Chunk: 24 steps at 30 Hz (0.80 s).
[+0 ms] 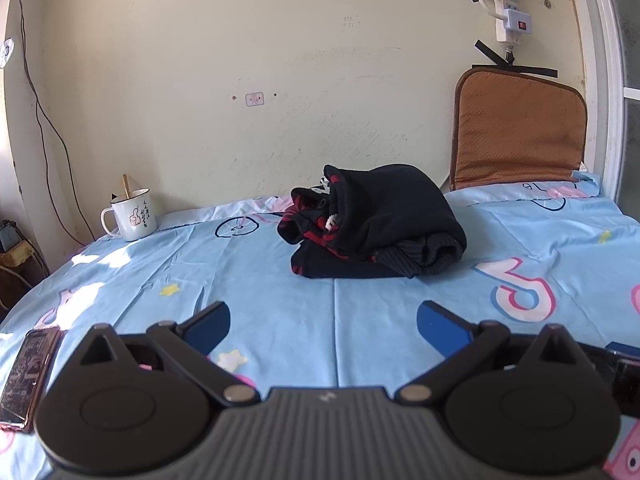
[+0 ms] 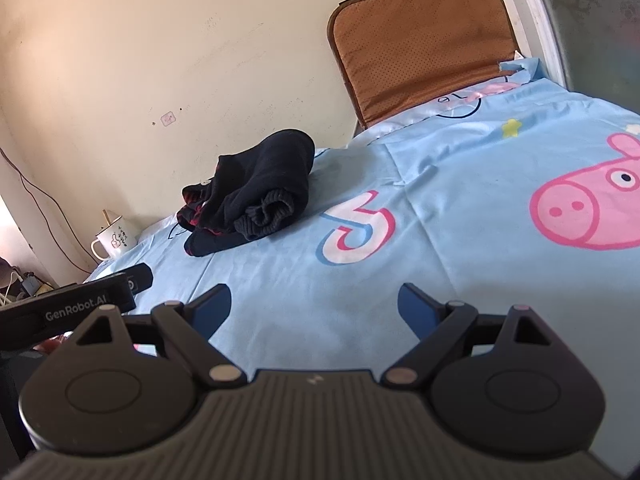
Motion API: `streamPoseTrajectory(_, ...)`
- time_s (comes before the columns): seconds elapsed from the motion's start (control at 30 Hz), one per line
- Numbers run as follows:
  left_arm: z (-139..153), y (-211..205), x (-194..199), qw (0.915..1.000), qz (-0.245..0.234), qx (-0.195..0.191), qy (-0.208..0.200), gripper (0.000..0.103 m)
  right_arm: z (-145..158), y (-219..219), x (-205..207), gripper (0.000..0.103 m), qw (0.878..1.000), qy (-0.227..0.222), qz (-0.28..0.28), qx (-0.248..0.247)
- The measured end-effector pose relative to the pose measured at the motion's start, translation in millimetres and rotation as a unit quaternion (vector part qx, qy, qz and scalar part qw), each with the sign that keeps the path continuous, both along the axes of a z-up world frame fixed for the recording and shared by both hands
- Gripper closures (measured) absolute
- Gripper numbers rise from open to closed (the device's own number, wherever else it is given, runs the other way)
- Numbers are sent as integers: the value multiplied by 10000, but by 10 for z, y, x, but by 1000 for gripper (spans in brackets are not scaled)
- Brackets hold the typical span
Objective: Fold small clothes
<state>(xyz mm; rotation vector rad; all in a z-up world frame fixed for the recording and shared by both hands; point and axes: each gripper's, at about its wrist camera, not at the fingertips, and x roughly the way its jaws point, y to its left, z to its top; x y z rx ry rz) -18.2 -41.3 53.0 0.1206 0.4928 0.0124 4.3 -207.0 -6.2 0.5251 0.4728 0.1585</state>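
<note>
A black knit garment with red trim (image 1: 376, 228) lies bunched in a loose heap on the light blue cartoon sheet (image 1: 280, 300), near the far wall. It also shows in the right wrist view (image 2: 252, 196), with a ribbed cuff facing me. My left gripper (image 1: 323, 320) is open and empty, low over the sheet, well short of the garment. My right gripper (image 2: 315, 304) is open and empty, also short of the garment and to its right. The left gripper's body (image 2: 72, 304) shows at the left edge of the right wrist view.
A white mug (image 1: 132, 216) with a stick in it stands at the far left by the wall. A phone (image 1: 28, 376) lies on the sheet at near left. A brown cushion (image 1: 516, 132) leans on the wall at the far right. Cables hang down the left wall.
</note>
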Motion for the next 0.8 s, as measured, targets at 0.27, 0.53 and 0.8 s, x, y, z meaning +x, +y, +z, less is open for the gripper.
streamPoseTrajectory(0.27, -62, -21, 82, 9999, -53, -59, 97, 0, -56, -16, 63, 11, 10000, 81, 40, -12)
streamPoseTrajectory(0.53, -145, -31, 135, 9997, -75, -49, 222, 0, -99, -24, 97, 11, 9999, 147, 59, 28)
streamPoseTrajectory(0.8, -179, 22, 193, 9996, -27, -84, 279, 0, -85, 3, 134, 11, 9997, 158, 135, -123)
